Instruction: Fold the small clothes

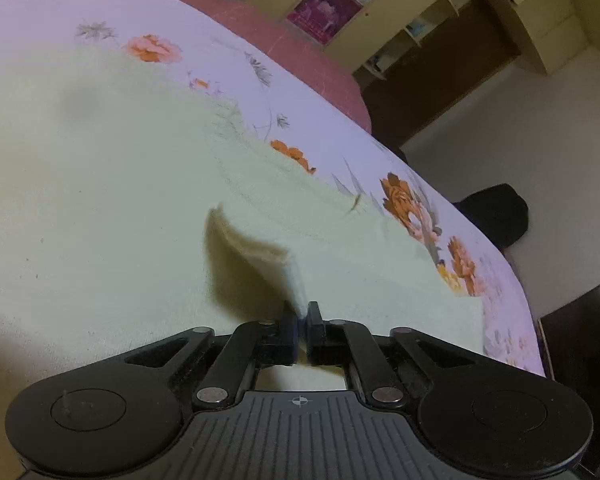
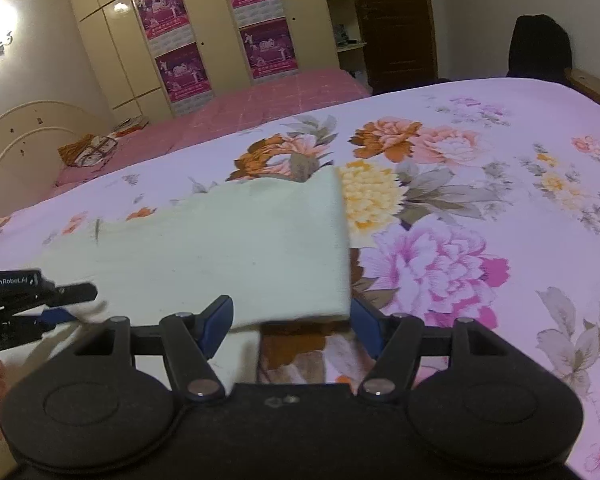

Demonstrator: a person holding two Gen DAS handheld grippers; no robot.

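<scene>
Left claw [image 1: 301,312] clamped tight on a raised edge of the pale cream knit garment [image 1: 100,184]. Right claw [image 2: 291,314] wide open, holding nothing, at the garment's near corner. Garment lies on the floral pink bedspread [image 2: 480,200]. Likely soft, light, floppy; grab hems or corners.

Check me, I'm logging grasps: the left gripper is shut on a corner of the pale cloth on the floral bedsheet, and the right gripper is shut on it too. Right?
Not quite. The right gripper is open, its fingers spread around the cloth edge, as the right wrist view shows. The left gripper is indeed shut on a cloth corner, on the floral bedsheet.
</scene>
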